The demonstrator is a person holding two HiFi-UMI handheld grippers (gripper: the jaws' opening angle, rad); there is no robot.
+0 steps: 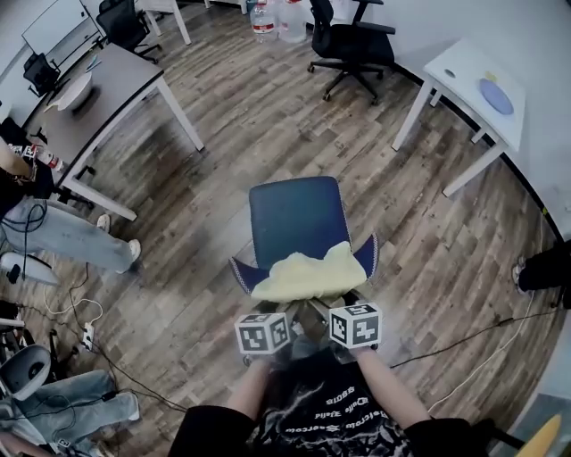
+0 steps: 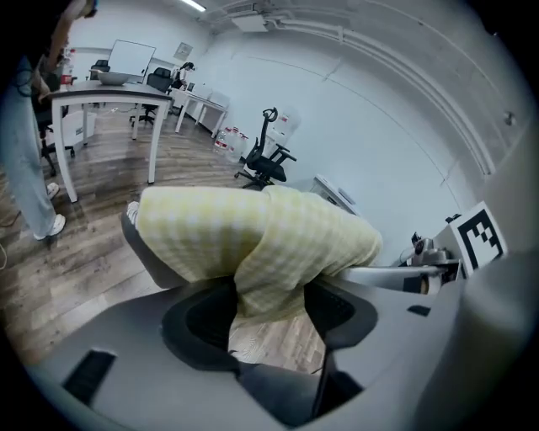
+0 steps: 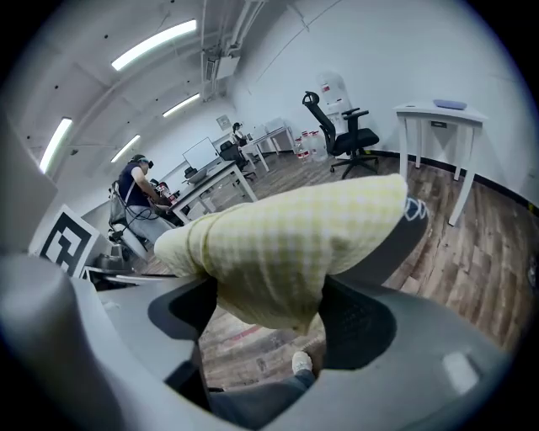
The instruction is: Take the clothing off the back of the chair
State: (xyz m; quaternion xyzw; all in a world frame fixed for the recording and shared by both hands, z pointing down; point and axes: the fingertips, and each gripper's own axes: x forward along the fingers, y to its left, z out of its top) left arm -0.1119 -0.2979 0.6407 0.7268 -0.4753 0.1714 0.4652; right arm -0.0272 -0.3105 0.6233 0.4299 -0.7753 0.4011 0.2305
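wood-plank floor (image 1: 268,107); blue chair (image 1: 294,214) draped with yellow clothing (image 1: 308,275)

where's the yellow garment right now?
Head view, centre: the yellow checked garment is draped over the back of the blue chair, with folds hanging between the open jaws of the left gripper and the right gripper.

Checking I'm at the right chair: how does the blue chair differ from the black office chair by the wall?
The blue chair is close up; the black office chair is far off by the wall. The blue chair has yellow checked clothing draped over its back; the black one's back is bare. Both stand on the wood floor.
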